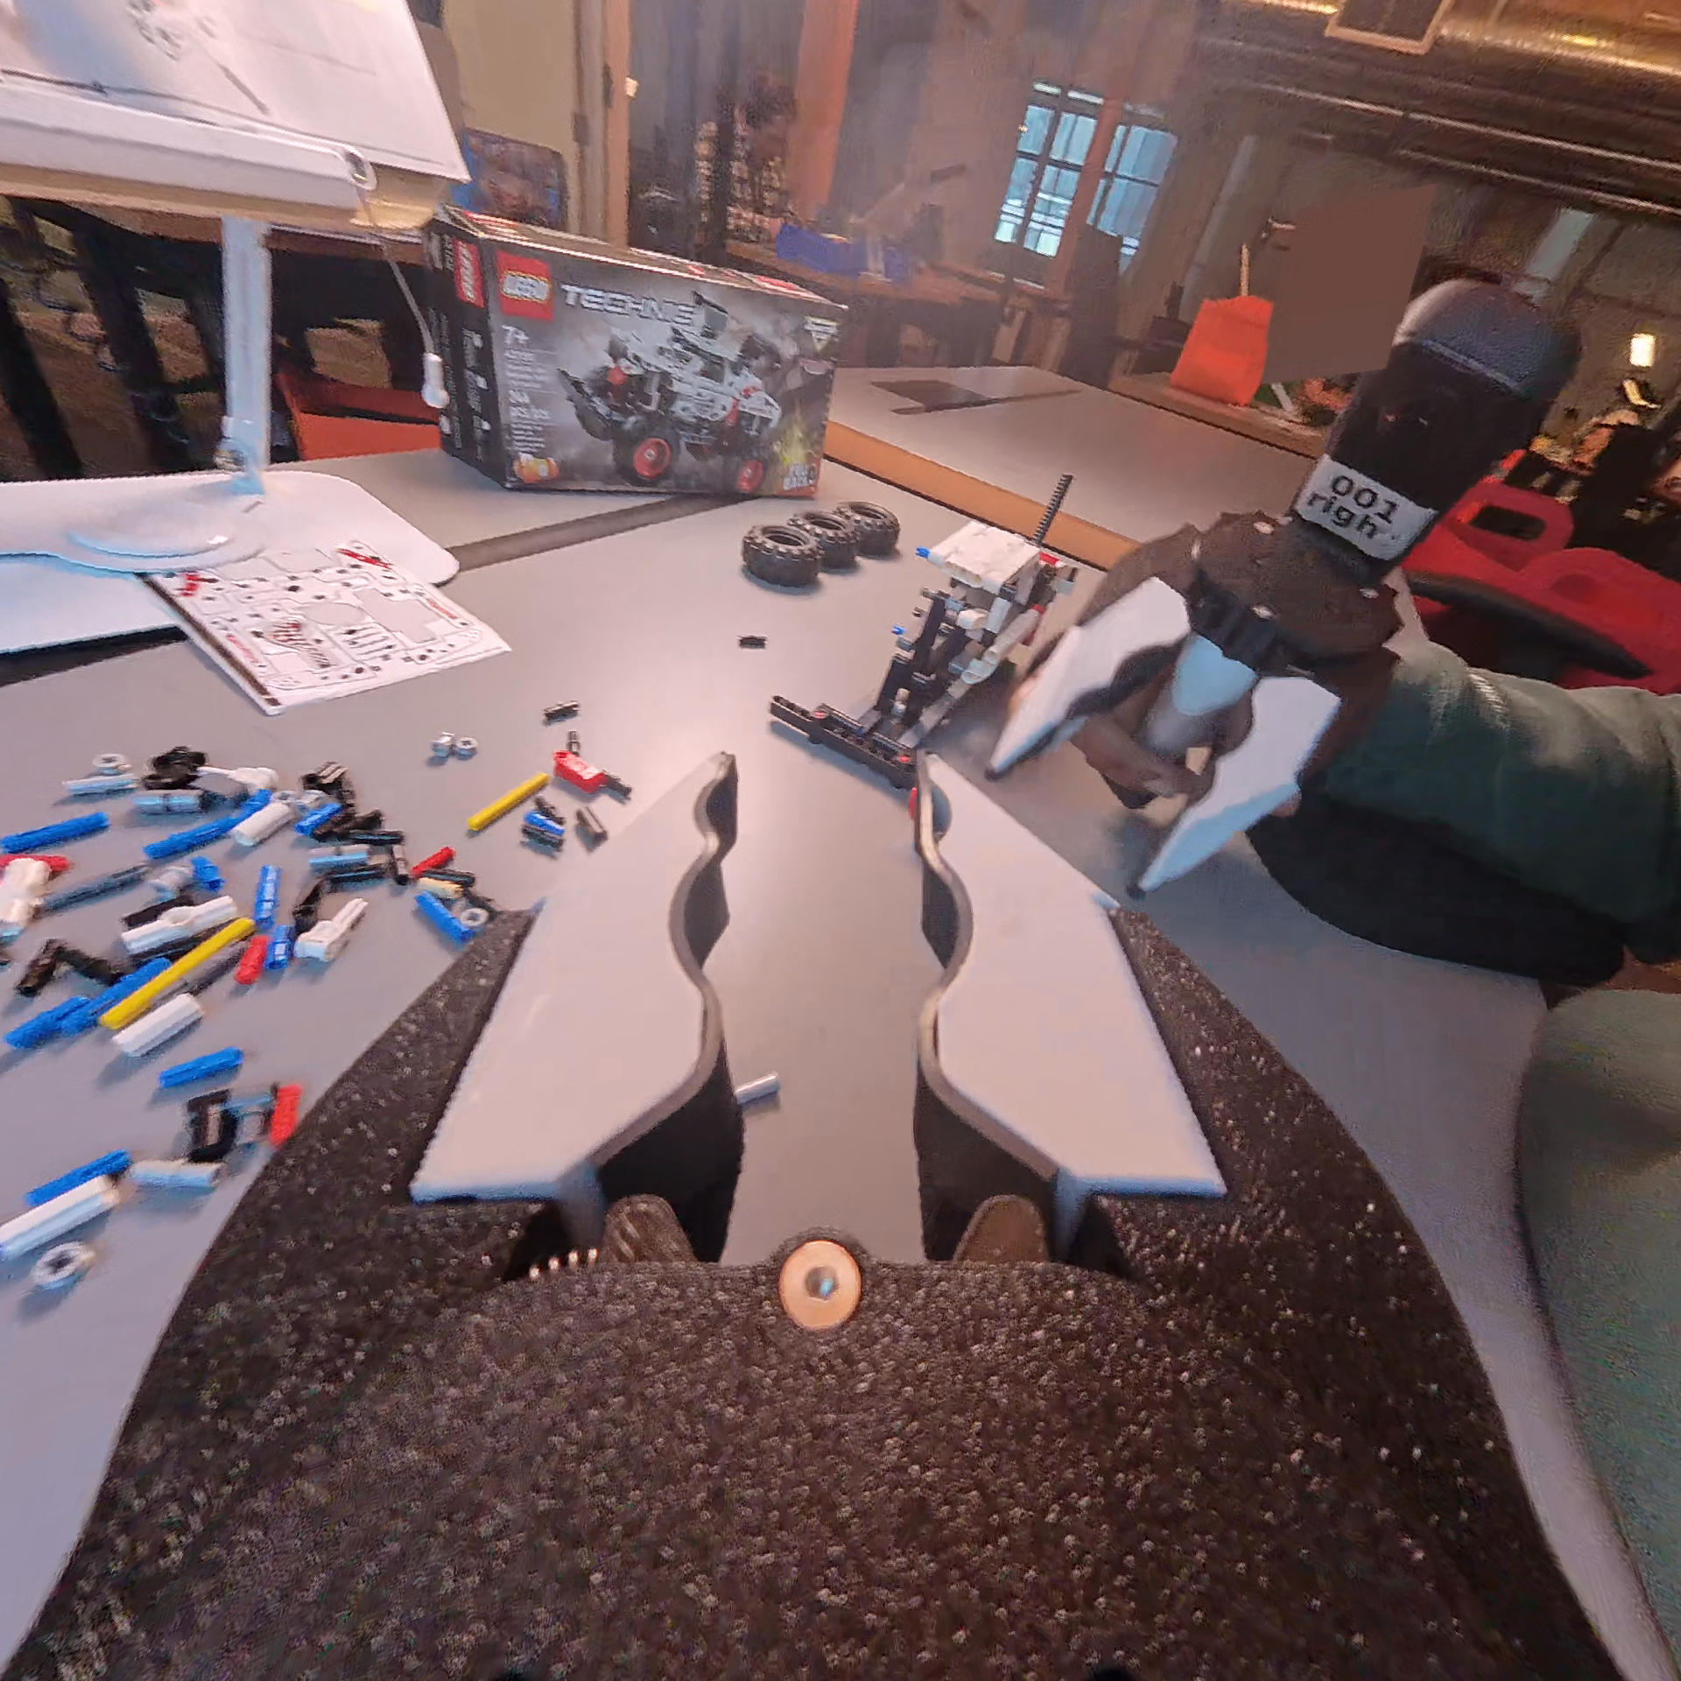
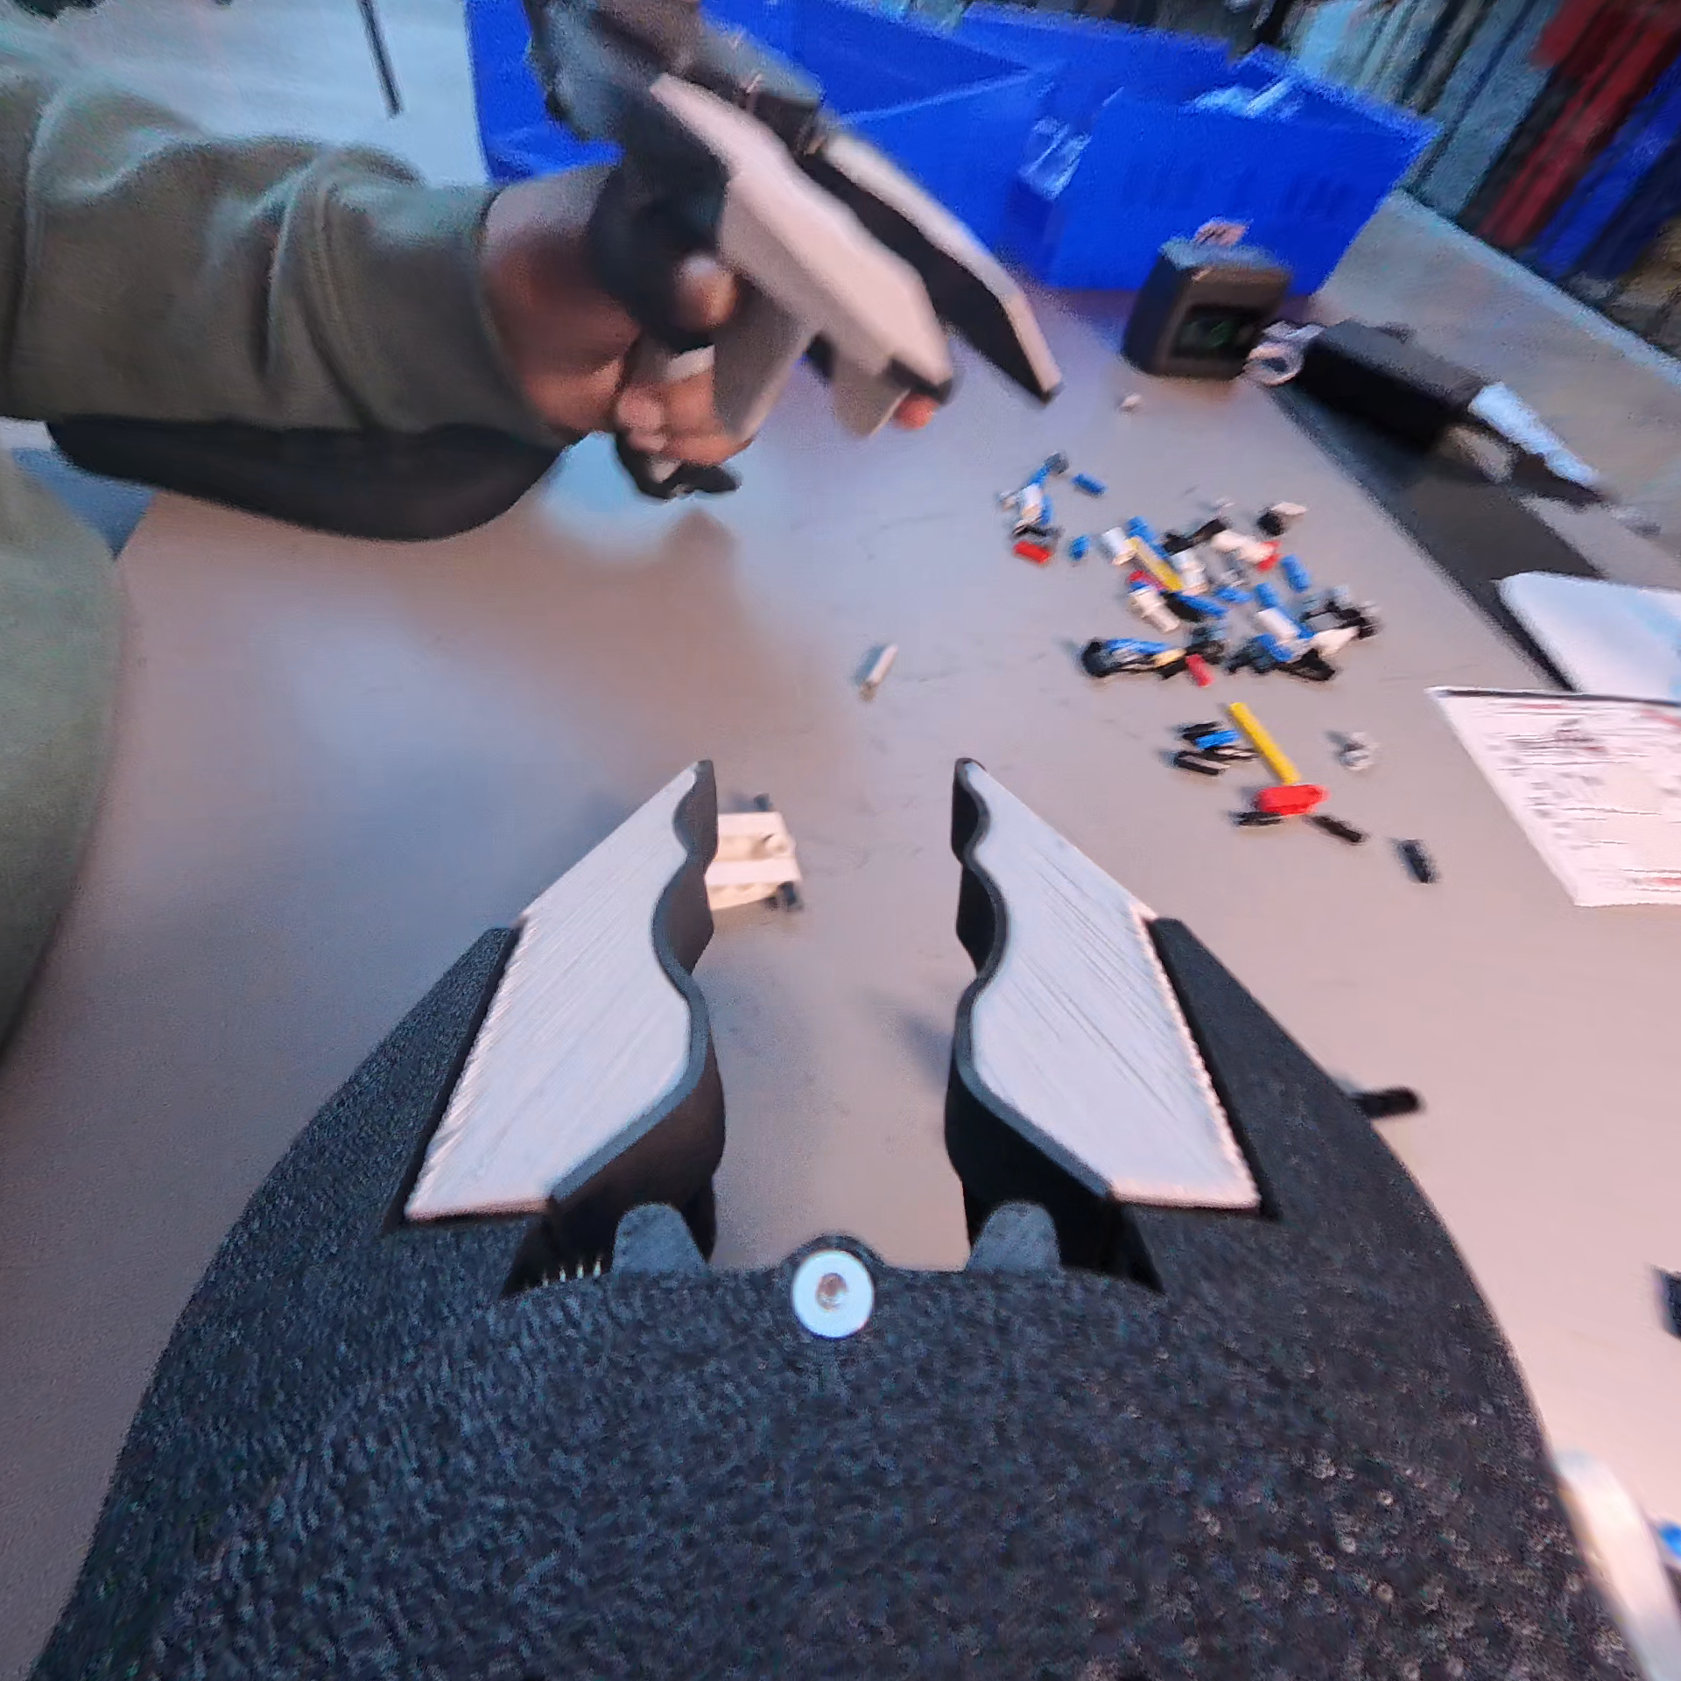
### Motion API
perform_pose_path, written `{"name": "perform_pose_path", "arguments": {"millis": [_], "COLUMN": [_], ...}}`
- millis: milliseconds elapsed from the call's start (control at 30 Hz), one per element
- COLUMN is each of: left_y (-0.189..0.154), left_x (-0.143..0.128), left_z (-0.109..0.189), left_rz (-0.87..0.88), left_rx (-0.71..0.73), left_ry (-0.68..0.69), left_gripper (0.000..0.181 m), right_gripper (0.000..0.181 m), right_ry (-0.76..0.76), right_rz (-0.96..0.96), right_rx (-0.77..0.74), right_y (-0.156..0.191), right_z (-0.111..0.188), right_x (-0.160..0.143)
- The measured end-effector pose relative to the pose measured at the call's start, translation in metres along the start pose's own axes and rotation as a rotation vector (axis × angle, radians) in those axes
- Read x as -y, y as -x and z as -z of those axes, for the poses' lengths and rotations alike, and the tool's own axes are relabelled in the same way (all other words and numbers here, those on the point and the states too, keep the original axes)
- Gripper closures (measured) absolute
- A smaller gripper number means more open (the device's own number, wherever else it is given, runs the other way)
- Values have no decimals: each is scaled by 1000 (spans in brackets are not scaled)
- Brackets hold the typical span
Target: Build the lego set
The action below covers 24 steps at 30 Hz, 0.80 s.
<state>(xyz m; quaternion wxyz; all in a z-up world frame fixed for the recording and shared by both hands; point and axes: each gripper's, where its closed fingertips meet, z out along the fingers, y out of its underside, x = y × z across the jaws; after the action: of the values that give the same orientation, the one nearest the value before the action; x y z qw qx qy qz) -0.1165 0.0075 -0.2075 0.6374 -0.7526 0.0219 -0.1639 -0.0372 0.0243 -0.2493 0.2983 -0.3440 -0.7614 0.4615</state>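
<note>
Here both grippers are released and hold nothing: the left gripper (image 1: 826, 790) hovers mid-frame over the grey counter (image 1: 637, 582), and the right gripper (image 2: 832, 791) likewise. The part-built lego model (image 1: 964, 637) stands right of centre, loose pieces (image 1: 227, 873) at left, 3 tyres (image 1: 819, 541) above centre.

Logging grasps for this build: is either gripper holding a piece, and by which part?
Nothing is held: the left gripper and right gripper are both open and empty.
</note>
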Motion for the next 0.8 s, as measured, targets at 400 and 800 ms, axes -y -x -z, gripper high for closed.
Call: {"name": "perform_pose_path", "arguments": {"millis": [400, 800], "left_y": [-29, -111], "left_x": [-28, -51], "left_z": [-7, -16], "left_rz": [-82, -46], "left_rx": [-200, -530], "left_ry": [165, 278], "left_gripper": [141, 167], "right_gripper": [161, 164], "right_ry": [260, -271], "right_rz": [111, -827], "right_rx": [207, 707], "right_y": [46, 41], "right_z": [-26, 16], "right_x": [-37, 50]}}
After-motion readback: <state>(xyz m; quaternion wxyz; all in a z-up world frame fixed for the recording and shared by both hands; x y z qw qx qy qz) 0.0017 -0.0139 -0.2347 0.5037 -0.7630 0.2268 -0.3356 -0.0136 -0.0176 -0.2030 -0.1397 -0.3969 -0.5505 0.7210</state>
